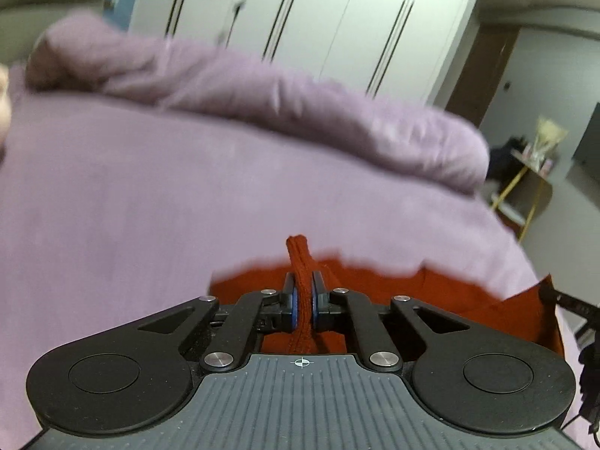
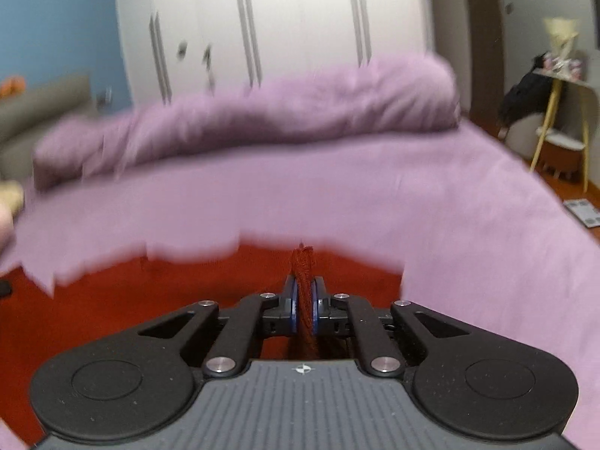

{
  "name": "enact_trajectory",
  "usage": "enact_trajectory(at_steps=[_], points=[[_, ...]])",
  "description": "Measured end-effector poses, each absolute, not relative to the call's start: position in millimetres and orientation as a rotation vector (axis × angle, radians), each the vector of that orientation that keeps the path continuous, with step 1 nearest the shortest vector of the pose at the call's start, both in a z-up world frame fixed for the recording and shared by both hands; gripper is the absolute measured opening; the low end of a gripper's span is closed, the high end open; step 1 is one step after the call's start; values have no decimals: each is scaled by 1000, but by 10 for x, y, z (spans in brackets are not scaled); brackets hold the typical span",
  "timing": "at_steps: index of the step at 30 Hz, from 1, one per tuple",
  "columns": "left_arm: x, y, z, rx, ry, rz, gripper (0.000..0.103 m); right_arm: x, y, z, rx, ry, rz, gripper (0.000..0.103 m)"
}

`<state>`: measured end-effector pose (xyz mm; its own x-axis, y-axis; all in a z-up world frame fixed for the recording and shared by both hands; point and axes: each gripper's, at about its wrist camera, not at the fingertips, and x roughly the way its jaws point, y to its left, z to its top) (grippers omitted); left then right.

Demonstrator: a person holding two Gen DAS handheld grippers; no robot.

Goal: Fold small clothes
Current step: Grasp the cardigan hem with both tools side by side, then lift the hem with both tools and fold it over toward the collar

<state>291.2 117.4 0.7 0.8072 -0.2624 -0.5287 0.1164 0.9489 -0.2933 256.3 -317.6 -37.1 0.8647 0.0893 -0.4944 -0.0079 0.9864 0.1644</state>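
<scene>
Left gripper [image 1: 303, 296]: jaws nearly closed, pinching a bunched fold of the red garment [image 1: 431, 296]; the fold sticks up past the blue pads. Right gripper [image 2: 304, 300]: same, jaws clamped on a ridge of red cloth. The garment lies spread on the bed [image 1: 150, 187] under both tools, over a lilac sheet. A rolled lilac duvet [image 2: 262, 120] lies beyond, white wardrobe [image 2: 300, 18] behind. Both views motion-blurred.
</scene>
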Motion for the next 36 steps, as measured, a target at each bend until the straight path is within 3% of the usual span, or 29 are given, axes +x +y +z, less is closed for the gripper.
enact_trajectory(at_steps=[4, 11, 13, 15, 18, 21, 24, 26, 28, 32, 36], points=[[3284, 1028, 78, -192, 536, -118, 8, 2837, -3209, -169, 142, 447, -26, 6], [3892, 667, -564, -7, 608, 31, 10, 3548, -3084, -358, 105, 469, -105, 6], [3920, 618, -744, 34, 642, 86, 19, 3685, -3015, -515, 73, 487, -132, 8], [3768, 612, -783, 40, 630, 142, 22, 3763, -2946, -661, 35, 530, -186, 11], [3517, 526, -781, -24, 555, 36, 48, 3630, -2774, -743, 17, 505, -290, 16], [3529, 397, -869, -145, 598, -130, 58, 3433, -2437, -832, 166, 498, 44, 16], [3630, 209, -1021, -76, 633, -140, 60, 3428, -1961, -1042, 256, 608, 401, 15], [3702, 159, -1127, 8, 634, -100, 63, 3444, -1746, -1139, 134, 611, 425, 14], [3751, 211, -1205, 26, 630, -64, 64, 3475, -1796, -1176, 48, 572, 418, 2], [3822, 467, -1239, -94, 616, -42, 61, 3599, -2365, -1223, -24, 571, 213, 4], [3869, 722, -1284, -167, 638, 50, 63, 3607, -3329, -1224, 264, 554, 7, 1]])
